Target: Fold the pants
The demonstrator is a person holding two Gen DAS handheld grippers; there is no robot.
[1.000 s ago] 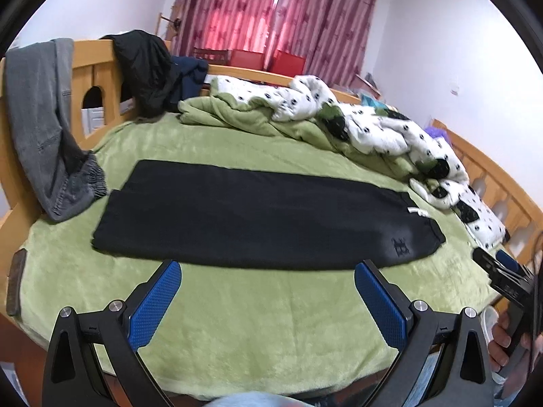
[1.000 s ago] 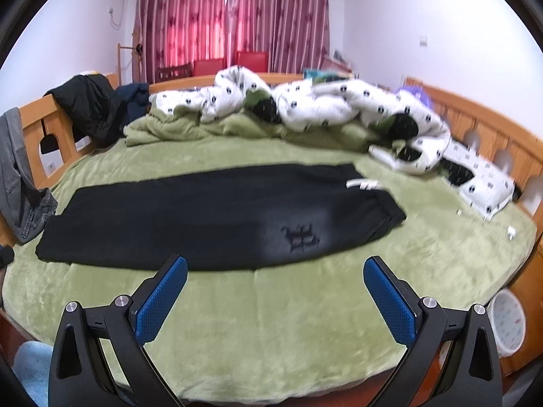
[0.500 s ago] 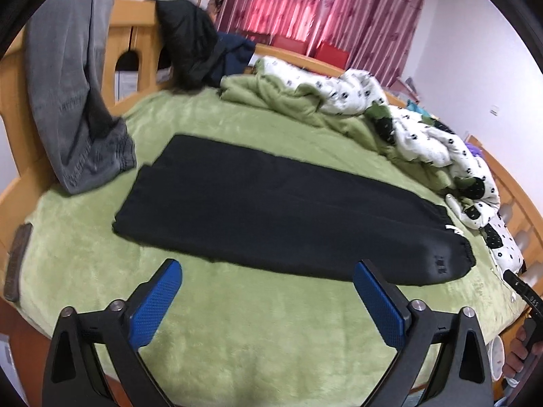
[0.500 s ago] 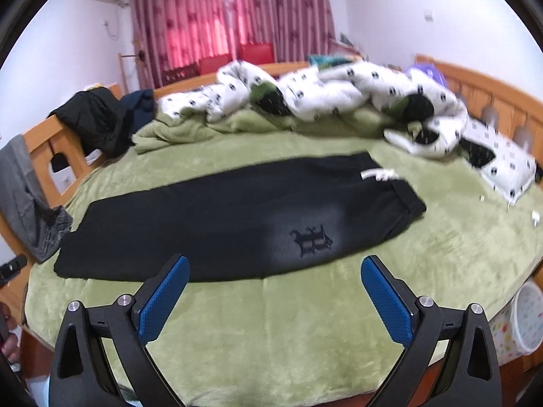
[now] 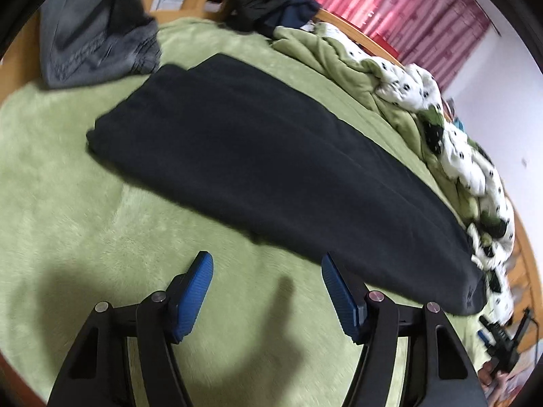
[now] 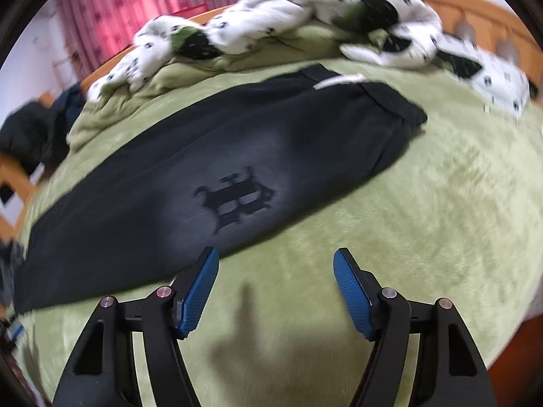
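Black pants [image 5: 271, 169] lie flat on the green bed cover [image 5: 68, 237], folded lengthwise, leg ends at the left and waistband at the right. In the right wrist view the pants [image 6: 169, 196] show a dark emblem [image 6: 234, 200] and a white drawstring [image 6: 339, 81] at the waistband. My left gripper [image 5: 267, 264] is open and empty, just above the cover near the pants' near edge. My right gripper [image 6: 275, 261] is open and empty, its left pad at the pants' near edge below the emblem.
A white spotted duvet [image 6: 288, 17] and green blanket [image 5: 339, 54] are bunched along the far side. Grey trousers [image 5: 95, 34] and dark clothes [image 5: 264, 3] hang on the wooden bed frame [image 6: 475, 10] at the left. The other gripper [image 5: 502, 339] shows at the right edge.
Both grippers have dropped and moved in close to the near edge of the pants. Their jaws have narrowed but stay open. The pants have not moved.
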